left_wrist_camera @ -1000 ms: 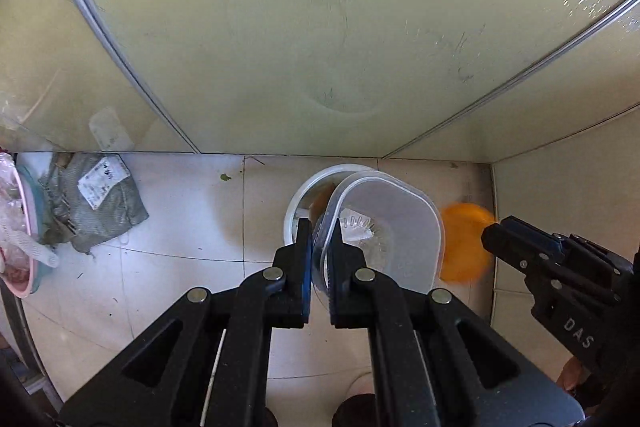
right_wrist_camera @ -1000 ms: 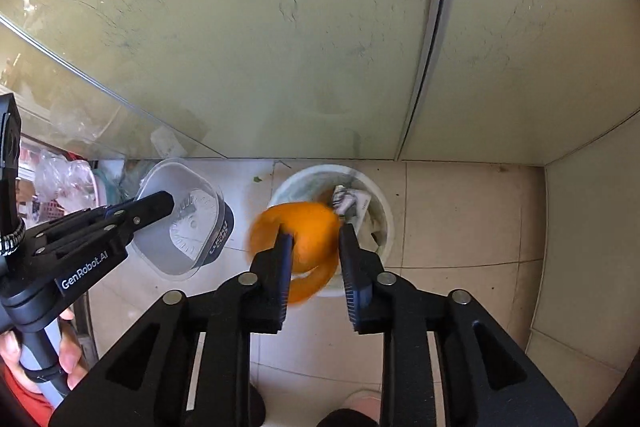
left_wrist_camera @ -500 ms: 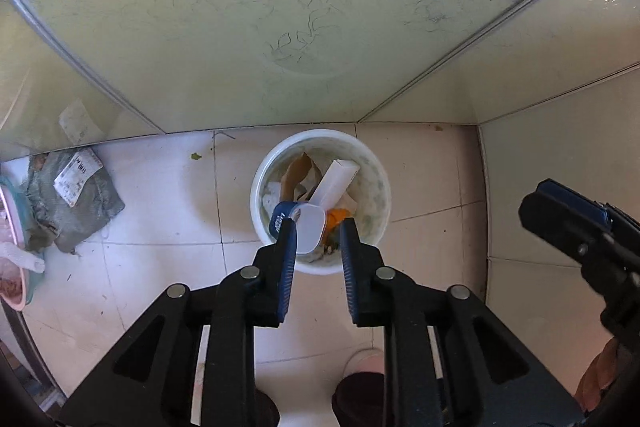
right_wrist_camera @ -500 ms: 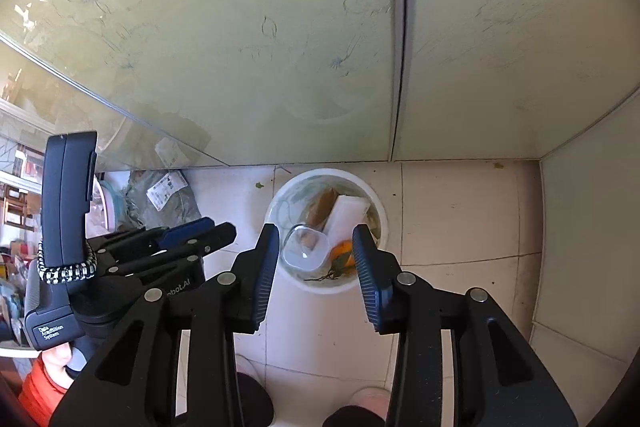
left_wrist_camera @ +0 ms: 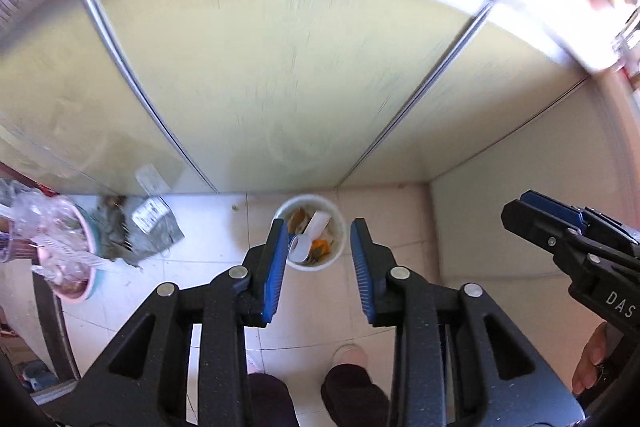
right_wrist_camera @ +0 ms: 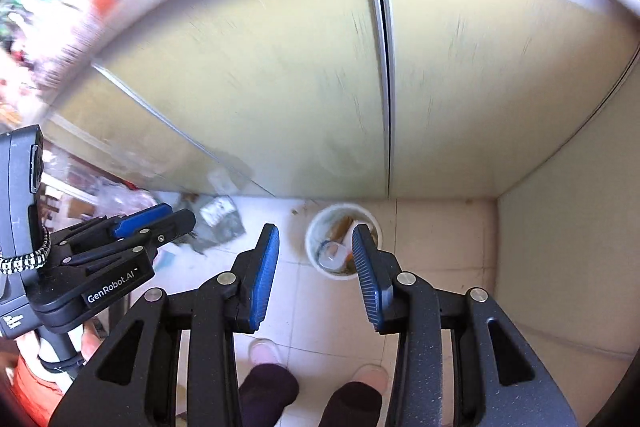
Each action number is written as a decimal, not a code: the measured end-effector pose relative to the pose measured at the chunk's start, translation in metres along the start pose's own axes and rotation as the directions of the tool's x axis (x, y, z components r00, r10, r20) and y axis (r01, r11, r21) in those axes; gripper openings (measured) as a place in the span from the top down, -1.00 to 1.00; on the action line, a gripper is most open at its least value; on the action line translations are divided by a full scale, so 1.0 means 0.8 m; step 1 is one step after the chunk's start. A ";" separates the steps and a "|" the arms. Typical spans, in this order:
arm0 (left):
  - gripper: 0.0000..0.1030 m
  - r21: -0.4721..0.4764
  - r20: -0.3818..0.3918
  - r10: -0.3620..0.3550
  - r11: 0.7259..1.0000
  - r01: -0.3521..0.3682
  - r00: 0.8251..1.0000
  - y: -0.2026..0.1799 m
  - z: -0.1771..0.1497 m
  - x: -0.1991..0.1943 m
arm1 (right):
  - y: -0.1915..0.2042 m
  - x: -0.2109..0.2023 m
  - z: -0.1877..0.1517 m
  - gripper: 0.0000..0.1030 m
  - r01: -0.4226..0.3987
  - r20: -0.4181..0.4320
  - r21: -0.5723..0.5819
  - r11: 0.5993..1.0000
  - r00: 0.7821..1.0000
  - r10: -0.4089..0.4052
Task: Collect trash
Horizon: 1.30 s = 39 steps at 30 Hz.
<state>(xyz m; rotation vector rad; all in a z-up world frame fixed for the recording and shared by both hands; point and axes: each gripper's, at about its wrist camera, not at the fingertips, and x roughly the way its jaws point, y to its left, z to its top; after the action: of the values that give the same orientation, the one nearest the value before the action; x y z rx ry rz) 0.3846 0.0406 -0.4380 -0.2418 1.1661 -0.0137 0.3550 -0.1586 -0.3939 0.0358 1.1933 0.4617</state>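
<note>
A white round bin [left_wrist_camera: 316,198] stands on the tiled floor far below, at the foot of a pale cabinet. In it lie a clear plastic container [left_wrist_camera: 298,247], an orange peel [left_wrist_camera: 320,247] and paper scraps. My left gripper [left_wrist_camera: 319,227] hangs high above the bin, its jaws opening with nothing between them. In the right wrist view the bin [right_wrist_camera: 340,206] and the container [right_wrist_camera: 332,255] show between the fingers of my right gripper [right_wrist_camera: 315,229], which is open and empty. Each gripper also appears beside the other: right gripper [left_wrist_camera: 516,211], left gripper [right_wrist_camera: 180,215].
A pink bowl [left_wrist_camera: 72,259] holding clear plastic sits at the left. A grey bag [left_wrist_camera: 148,231] lies on the floor beside it. The cabinet doors [left_wrist_camera: 280,87] rise behind the bin, and a wall [left_wrist_camera: 520,187] closes the right side. The person's shoes [left_wrist_camera: 348,355] stand just before the bin.
The left gripper let go of the clear container and the right one the orange peel; both now lie in the bin. Both grippers have risen well above it with jaws wider.
</note>
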 end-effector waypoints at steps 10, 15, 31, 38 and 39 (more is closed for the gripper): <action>0.16 0.003 0.282 0.012 1.000 -0.014 0.959 -0.068 -0.015 -0.295 | 0.073 -0.264 0.010 0.32 -0.055 0.225 -0.129 0.990 0.971 0.083; 0.14 0.036 0.442 0.003 0.999 -0.021 0.897 -0.073 -0.040 -0.421 | 0.117 -0.362 -0.016 0.32 -0.030 0.377 -0.187 0.982 0.921 0.100; -0.97 0.109 0.715 -0.041 0.993 -0.054 0.698 -0.056 -0.163 -0.642 | 0.221 -0.524 -0.116 -0.55 0.078 0.689 -0.161 0.984 0.723 0.056; -0.98 0.109 0.705 -0.046 0.993 -0.044 0.707 -0.054 -0.183 -0.650 | 0.235 -0.535 -0.143 -1.00 0.132 0.713 -0.155 0.979 0.700 0.018; -0.98 0.109 0.705 -0.047 0.993 -0.042 0.708 -0.054 -0.185 -0.651 | 0.236 -0.536 -0.144 -1.00 0.136 0.712 -0.155 0.978 0.702 0.016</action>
<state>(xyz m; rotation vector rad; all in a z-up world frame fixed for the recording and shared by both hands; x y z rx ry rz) 0.0479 0.0420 -0.0118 -0.1203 0.3820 0.0085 0.0661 -0.1686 -0.0074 0.0018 0.3680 0.4455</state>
